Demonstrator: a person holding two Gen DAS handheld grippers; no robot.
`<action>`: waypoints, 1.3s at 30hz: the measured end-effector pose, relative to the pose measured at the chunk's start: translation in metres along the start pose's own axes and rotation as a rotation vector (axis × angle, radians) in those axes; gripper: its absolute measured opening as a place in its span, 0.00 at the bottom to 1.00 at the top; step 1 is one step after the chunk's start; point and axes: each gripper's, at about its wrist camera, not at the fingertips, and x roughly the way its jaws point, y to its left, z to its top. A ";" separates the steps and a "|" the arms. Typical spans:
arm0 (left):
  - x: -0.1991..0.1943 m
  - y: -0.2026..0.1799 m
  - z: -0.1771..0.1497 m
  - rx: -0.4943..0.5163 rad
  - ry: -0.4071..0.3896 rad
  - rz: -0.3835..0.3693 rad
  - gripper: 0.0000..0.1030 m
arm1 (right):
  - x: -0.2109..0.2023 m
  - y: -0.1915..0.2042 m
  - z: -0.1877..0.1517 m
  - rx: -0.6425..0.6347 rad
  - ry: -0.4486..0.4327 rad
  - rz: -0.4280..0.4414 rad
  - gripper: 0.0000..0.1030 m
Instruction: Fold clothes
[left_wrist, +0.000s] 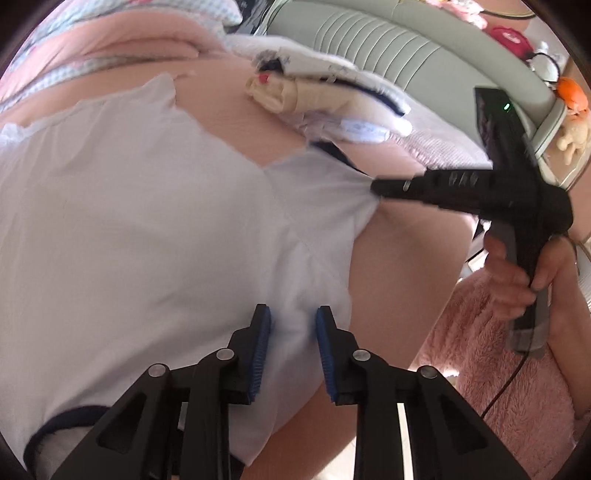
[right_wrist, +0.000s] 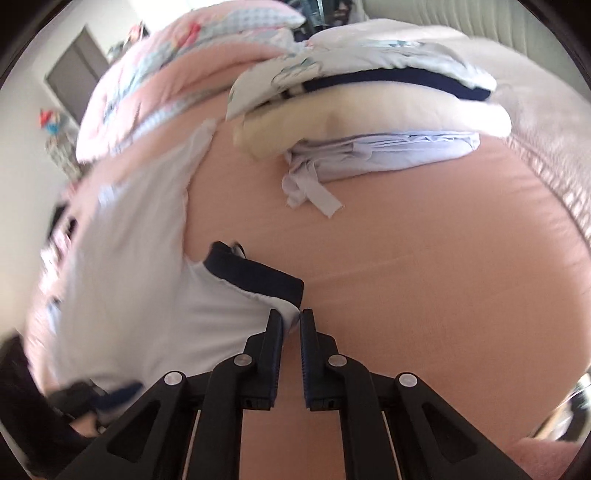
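A white shirt (left_wrist: 147, 221) with navy trim (right_wrist: 255, 269) lies spread over the pink bed sheet (left_wrist: 388, 266). My left gripper (left_wrist: 293, 325) is at its near side, blue pads a little apart with a bunch of the white cloth pinched between them. My right gripper (right_wrist: 291, 321) is shut on the shirt's edge just under the navy trim. In the left wrist view the right gripper (left_wrist: 373, 188) comes in from the right, held by a hand (left_wrist: 517, 273), and the cloth puckers at its tip. The shirt (right_wrist: 140, 277) is motion-blurred at the left of the right wrist view.
A pile of folded clothes (left_wrist: 332, 99) sits further back on the sheet (right_wrist: 406, 277); the same pile (right_wrist: 369, 110) has a loose strap hanging out. A pink patterned duvet (right_wrist: 166, 81) is bunched at the back left. A padded headboard (left_wrist: 388, 48) and a fluffy pink blanket (left_wrist: 498, 369) border the right.
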 end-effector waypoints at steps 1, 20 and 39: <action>-0.001 -0.001 -0.002 0.015 0.014 0.015 0.18 | -0.002 -0.005 0.002 0.029 -0.005 0.018 0.10; -0.012 0.001 -0.003 -0.072 0.065 0.010 0.22 | 0.006 0.027 0.009 -0.089 -0.073 -0.113 0.08; -0.018 -0.003 0.005 -0.066 -0.022 0.046 0.40 | -0.002 -0.007 -0.025 0.174 0.084 0.157 0.34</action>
